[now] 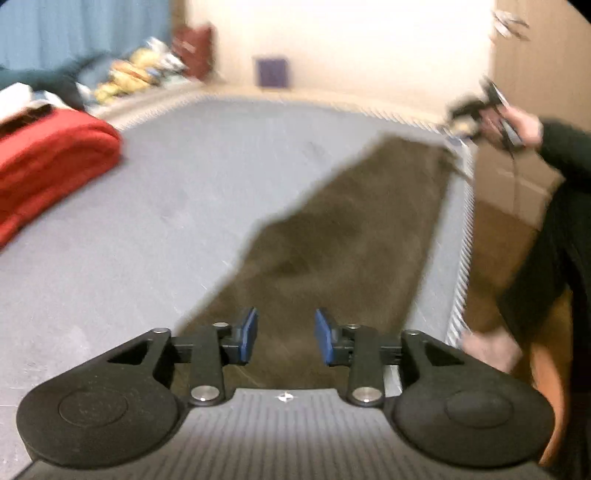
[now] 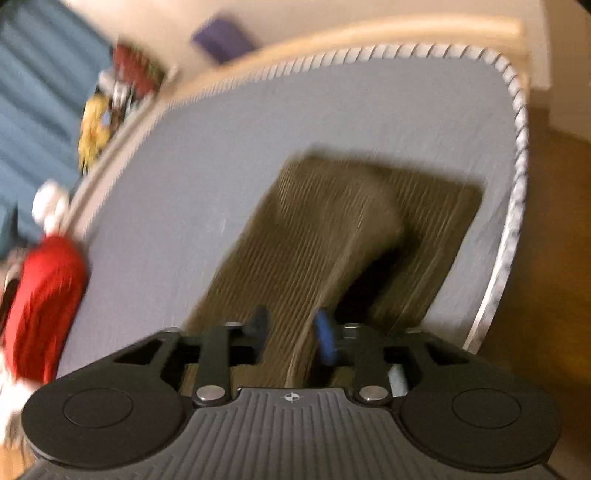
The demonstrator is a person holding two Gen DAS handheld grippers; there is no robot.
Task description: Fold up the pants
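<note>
Grey surface (image 1: 155, 206), cream wall behind, blue curtain at left. Olive pants (image 1: 332, 236) lie along its right edge. Left gripper (image 1: 285, 338) wide open, empty. Right gripper (image 2: 291, 332) clamps a raised pants fold. Red cloth (image 1: 48, 162) at left.

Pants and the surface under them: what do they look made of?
The pants look like olive-brown corduroy: fine parallel ribs run along the cloth, matte finish. The surface looks like a mattress in smooth, matte grey fabric with a corded edge, though blur leaves the weave unclear.

Home bedroom, grey mattress (image 1: 184, 192), blue curtain (image 1: 85, 29), red blanket (image 1: 48, 162)
</note>
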